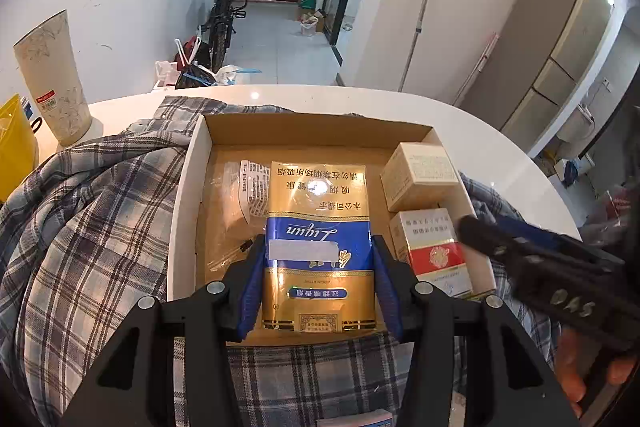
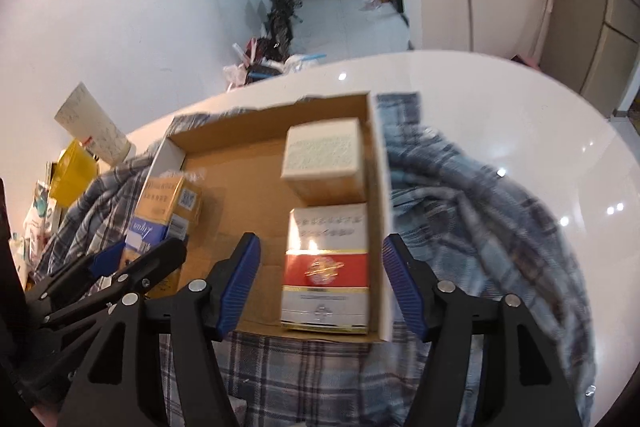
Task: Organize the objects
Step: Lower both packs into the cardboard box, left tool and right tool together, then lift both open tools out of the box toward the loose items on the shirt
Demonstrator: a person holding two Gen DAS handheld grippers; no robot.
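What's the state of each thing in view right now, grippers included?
left gripper: shut on the gold-and-blue carton.
gold-and-blue carton: held over the box floor, tilted.
right gripper: open, pads clear of the red-and-white pack.
red-and-white pack: lying flat in the box, released.
cream box: closed, resting behind the pack.
cardboard box: open-topped, on the plaid shirt.

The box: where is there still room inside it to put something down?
Inside the cardboard box, bare floor runs between the gold and blue pack and the two packs along the right wall, the cream box and red and white pack, and along the far wall. The right side is crowded; a clear wrapper fills the left.
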